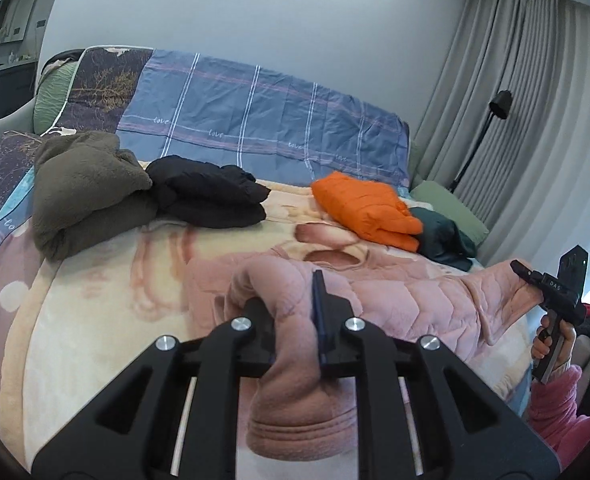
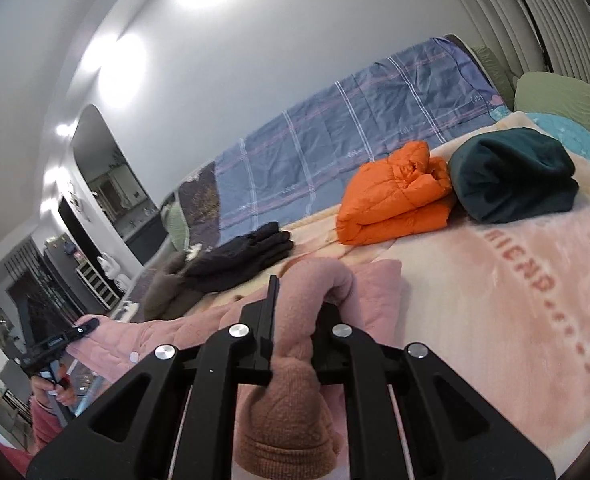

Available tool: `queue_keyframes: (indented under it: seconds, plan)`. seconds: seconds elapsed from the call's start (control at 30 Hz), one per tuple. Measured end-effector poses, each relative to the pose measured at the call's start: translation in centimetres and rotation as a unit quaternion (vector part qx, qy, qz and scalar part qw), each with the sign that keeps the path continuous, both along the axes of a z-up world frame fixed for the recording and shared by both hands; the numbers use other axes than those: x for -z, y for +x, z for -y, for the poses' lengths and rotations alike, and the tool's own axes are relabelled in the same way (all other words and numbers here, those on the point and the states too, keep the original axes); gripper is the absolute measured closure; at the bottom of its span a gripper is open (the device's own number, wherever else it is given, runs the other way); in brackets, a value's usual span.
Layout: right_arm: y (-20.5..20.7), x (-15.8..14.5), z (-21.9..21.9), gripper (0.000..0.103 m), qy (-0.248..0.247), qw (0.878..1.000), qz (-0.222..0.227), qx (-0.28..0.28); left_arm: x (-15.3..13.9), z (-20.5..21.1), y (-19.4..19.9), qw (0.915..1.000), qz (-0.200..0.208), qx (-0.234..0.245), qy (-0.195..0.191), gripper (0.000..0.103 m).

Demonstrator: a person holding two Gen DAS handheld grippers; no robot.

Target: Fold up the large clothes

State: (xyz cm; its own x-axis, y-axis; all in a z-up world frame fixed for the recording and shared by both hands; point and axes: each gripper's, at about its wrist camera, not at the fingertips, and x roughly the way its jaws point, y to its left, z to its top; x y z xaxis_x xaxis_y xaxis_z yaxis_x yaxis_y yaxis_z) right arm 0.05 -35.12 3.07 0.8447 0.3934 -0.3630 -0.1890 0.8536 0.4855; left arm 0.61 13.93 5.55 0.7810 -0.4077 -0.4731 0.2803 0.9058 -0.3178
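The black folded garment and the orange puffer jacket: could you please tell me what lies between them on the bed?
Nothing: only bare cream blanket separates the black folded garment from the orange puffer jacket. Both wrist views show it, the left one most clearly.

The pink quilted jacket (image 1: 395, 292) fills the jaws of the left hand-held gripper (image 1: 295, 320), so the inner faces of its fingers are hidden; the cuff runs under the gripper body and out of sight. In the right wrist view the same happens at the right hand-held gripper (image 2: 295, 312). The olive fleece bundle (image 2: 167, 296) there is blurred and partly covered by the black folded garment (image 2: 247, 260). Shelf items (image 2: 103, 280) beyond the bed are too small to tell.
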Motion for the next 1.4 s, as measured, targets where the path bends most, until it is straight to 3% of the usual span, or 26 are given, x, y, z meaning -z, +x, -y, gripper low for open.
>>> queue_keyframes:
  seconds: [0.17, 0.3, 0.4, 0.5, 0.57, 0.63, 0.67, 0.73, 0.77, 0.87, 1.0, 1.07, 1.17, 1.27, 1.4]
  plan:
    - [6.1, 4.5, -0.3, 0.093, -0.025, 0.998, -0.064, 0.014, 3.4, 0.1, 5.7, 0.9992, -0.036, -0.011, 0.014, 0.086]
    - [8.7, 8.7, -0.4, 0.092, -0.037, 0.992, -0.118, 0.032, 8.5, 0.3, 10.2, 0.9941, -0.097, -0.033, 0.036, 0.084]
    - [8.7, 9.0, 0.0, 0.089, -0.024, 0.993, -0.117, 0.026, 12.1, -0.3, 11.8, 0.9914, -0.124, -0.038, 0.017, 0.082]
    - [8.1, 8.1, -0.1, 0.083, -0.029, 0.993, -0.115, 0.023, 11.9, -0.8, 11.6, 0.9933, -0.113, -0.026, 0.003, 0.081]
    - [7.2, 7.0, -0.3, 0.057, -0.048, 0.992, -0.108, 0.036, 11.2, -1.1, 11.1, 0.9932, -0.114, -0.022, -0.010, 0.076]
    - [5.4, 5.7, -0.6, 0.038, -0.084, 0.991, -0.084, 0.062, 10.1, -1.3, 10.3, 0.9939, -0.108, -0.016, -0.015, 0.066]
    - [4.3, 4.9, -0.9, 0.038, -0.110, 0.990, -0.065, 0.066, 9.5, -1.2, 9.5, 0.9950, -0.098, -0.013, -0.011, 0.061]
    - [2.8, 4.0, -1.3, 0.034, -0.150, 0.985, -0.048, 0.068, 7.9, -1.1, 7.6, 0.9975, -0.066, -0.020, 0.013, 0.035]
    - [1.9, 3.8, -1.6, 0.031, -0.172, 0.982, -0.040, 0.069, 7.2, -0.9, 6.7, 0.9978, -0.048, -0.029, 0.035, 0.032]
    - [0.1, 3.8, -2.4, 0.029, -0.228, 0.972, -0.032, 0.047, 5.9, -0.7, 3.9, 0.9958, -0.014, -0.036, 0.083, 0.032]
    - [-2.0, 5.0, -3.6, 0.026, -0.277, 0.960, -0.036, -0.010, 6.1, -0.3, 1.4, 0.9940, -0.020, -0.015, 0.107, 0.031]
    - [-2.1, 5.9, -4.5, 0.018, -0.308, 0.950, -0.045, -0.021, 7.0, 0.8, 0.3, 0.9894, -0.031, 0.003, 0.142, 0.031]
    - [-1.0, 7.9, -5.1, 0.018, -0.342, 0.936, -0.080, -0.020, 9.1, 2.7, -0.7, 0.9756, -0.043, 0.015, 0.215, 0.030]
    - [0.9, 9.3, -5.2, 0.018, -0.336, 0.937, -0.095, -0.021, 11.1, 3.8, 0.6, 0.9627, -0.061, -0.001, 0.264, 0.028]
    - [3.6, 8.0, -5.3, 0.018, -0.335, 0.940, -0.068, 0.019, 10.7, 4.2, 2.9, 0.9648, -0.049, -0.012, 0.258, 0.027]
